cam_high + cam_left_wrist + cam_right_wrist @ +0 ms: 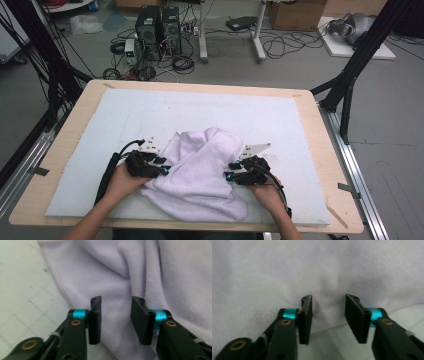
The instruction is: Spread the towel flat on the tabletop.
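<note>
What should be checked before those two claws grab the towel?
1. Left gripper open: ok.
2. Right gripper open: ok.
3. Towel between left jaws: ok, cloth lies in the gap.
4. Towel edge between right jaws: ok, the hem lies in the gap.
5. Towel flat: not ok, it is bunched and folded.
6. Jaws touching cloth: cannot tell.

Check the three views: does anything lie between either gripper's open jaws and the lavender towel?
Nothing visible does. The left gripper has its jaws open right over the towel, near its edge. The right gripper also stands open at the cloth's edge, bare fabric in the gap. Only the white mat lies around.
</note>
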`<action>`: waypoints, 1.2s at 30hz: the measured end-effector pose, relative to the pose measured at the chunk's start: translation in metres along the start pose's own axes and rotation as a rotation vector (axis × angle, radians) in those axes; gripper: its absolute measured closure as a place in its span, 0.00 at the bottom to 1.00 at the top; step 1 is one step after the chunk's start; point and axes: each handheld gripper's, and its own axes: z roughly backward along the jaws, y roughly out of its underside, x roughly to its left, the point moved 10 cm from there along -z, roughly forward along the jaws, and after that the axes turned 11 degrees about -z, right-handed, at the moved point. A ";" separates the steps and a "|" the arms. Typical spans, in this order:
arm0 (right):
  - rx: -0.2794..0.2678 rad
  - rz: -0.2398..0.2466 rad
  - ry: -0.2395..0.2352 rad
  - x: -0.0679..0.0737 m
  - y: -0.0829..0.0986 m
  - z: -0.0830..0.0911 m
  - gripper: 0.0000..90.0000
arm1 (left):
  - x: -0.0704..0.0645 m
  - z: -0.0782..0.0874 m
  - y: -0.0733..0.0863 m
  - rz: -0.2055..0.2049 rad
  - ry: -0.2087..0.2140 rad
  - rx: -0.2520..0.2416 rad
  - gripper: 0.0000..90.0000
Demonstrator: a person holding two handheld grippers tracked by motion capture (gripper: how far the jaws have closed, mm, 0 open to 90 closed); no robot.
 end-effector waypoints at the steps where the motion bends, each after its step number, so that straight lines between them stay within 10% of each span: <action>1: 0.002 0.002 -0.013 0.001 0.000 0.000 0.79 | -0.001 0.001 -0.001 -0.011 0.008 -0.001 0.79; 4: 0.004 0.025 -0.019 0.003 0.000 0.001 0.91 | -0.005 0.001 -0.002 -0.034 0.020 -0.003 0.97; 13: -0.080 0.080 -0.001 0.013 -0.024 0.032 0.95 | 0.009 0.049 0.009 -0.033 -0.092 -0.039 0.98; 21: -0.062 0.147 -0.075 0.053 -0.032 0.033 0.95 | 0.001 0.100 0.031 -0.025 -0.120 -0.059 0.98; 24: 0.026 0.165 -0.100 0.063 -0.016 0.020 0.84 | -0.005 0.099 0.037 -0.020 -0.084 -0.058 0.94; 27: -0.034 0.165 -0.109 0.062 -0.026 0.026 0.77 | 0.002 0.094 0.032 -0.003 -0.083 -0.065 0.83; 36: -0.087 0.075 0.024 0.007 -0.047 0.027 0.67 | 0.037 0.051 0.004 0.042 -0.105 -0.076 0.72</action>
